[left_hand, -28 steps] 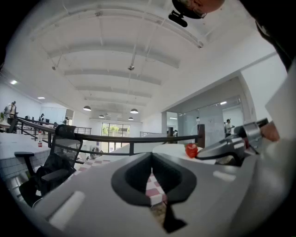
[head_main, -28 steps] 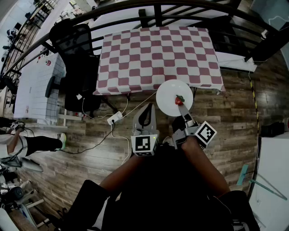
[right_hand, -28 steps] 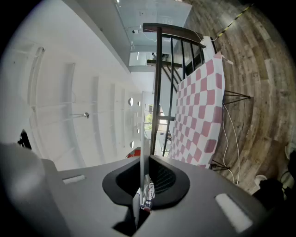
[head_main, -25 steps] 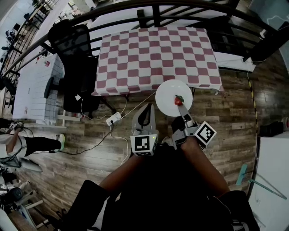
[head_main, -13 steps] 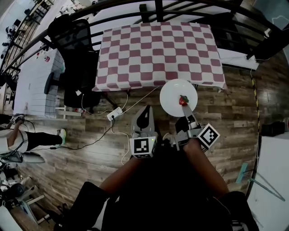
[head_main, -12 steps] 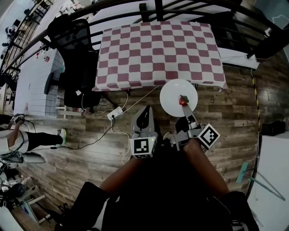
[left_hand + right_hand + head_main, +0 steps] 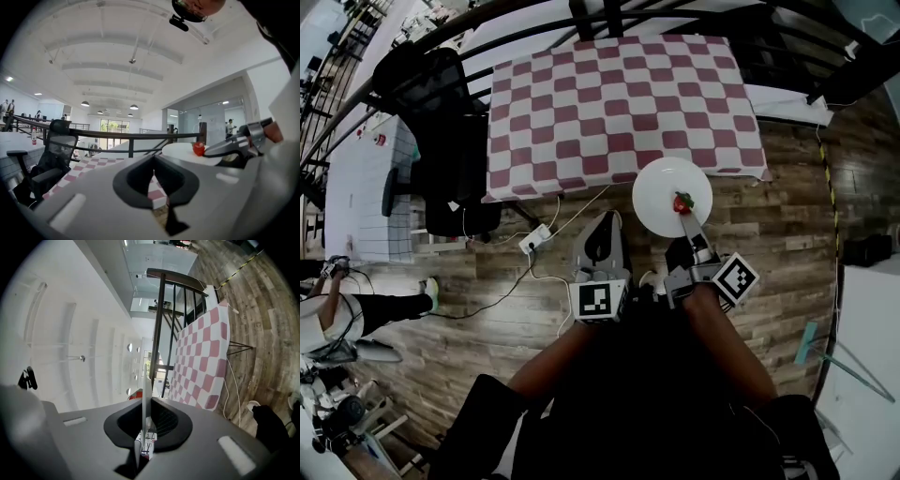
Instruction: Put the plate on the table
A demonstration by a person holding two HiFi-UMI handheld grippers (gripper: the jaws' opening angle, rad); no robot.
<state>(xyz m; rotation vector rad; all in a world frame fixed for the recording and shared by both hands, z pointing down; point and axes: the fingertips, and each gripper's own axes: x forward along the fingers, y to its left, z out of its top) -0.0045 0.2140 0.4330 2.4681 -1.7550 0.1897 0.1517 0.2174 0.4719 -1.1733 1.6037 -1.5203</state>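
A white plate (image 7: 667, 180) carrying a small red fruit (image 7: 682, 202) hangs in the air at the near edge of the table (image 7: 609, 94), which wears a red-and-white checked cloth. My right gripper (image 7: 687, 217) is shut on the plate's near rim. In the right gripper view the plate (image 7: 144, 380) runs edge-on between the jaws of my right gripper (image 7: 144, 401). My left gripper (image 7: 607, 220) hovers over the floor left of the plate, shut and empty. In the left gripper view my left gripper (image 7: 154, 157) has the plate (image 7: 183, 151) and fruit (image 7: 198, 148) to its right.
A black office chair (image 7: 441, 122) stands at the table's left side. A power strip (image 7: 534, 244) and cables lie on the wooden floor under the near edge. A dark railing (image 7: 609, 14) runs behind the table. A person's leg (image 7: 384, 305) shows at far left.
Both grippers and the plate have moved forward toward the table. The plate's far rim now overlaps the cloth's near edge. The grip on the plate is unchanged.
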